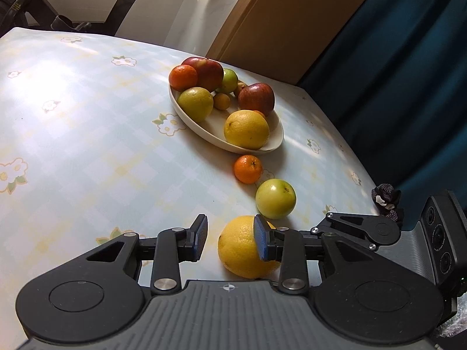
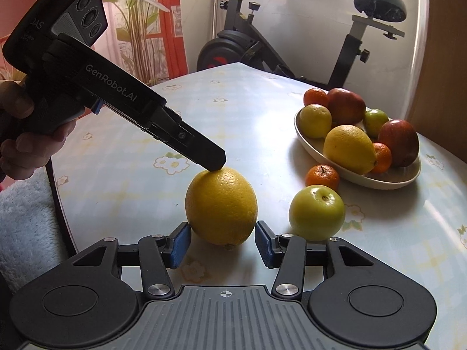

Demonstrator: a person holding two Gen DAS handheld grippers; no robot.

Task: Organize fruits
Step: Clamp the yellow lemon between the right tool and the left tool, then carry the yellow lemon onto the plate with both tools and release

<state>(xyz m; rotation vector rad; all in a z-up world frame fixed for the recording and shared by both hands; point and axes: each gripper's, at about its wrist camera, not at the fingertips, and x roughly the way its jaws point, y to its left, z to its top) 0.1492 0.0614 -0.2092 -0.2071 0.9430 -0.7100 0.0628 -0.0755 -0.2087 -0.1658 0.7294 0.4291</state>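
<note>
Your right gripper sits low at the near edge of the table, fingers spread to either side of a large lemon. The blue pads flank the fruit's lower near side without visibly pressing it. The lemon stands on the flowered tablecloth close to that near edge.

Your left gripper, held in your left hand, slants down from the side. One fingertip rests on the top of the same lemon. Its fingers stand a little apart and pinch nothing; the lemon lies mostly behind and below one of them rather than in the gap.

Just beyond the lemon a green apple and then a mandarin sit loose on the cloth. They trail toward a cream oval dish, and the mandarin lies just beside its rim.

The dish stands toward the far corner of the table. It holds a second large lemon, two red apples, a yellow-green citrus, another mandarin, a small green apple and a few smaller fruits, half hidden.

An exercise bike stands past the far edge.
</note>
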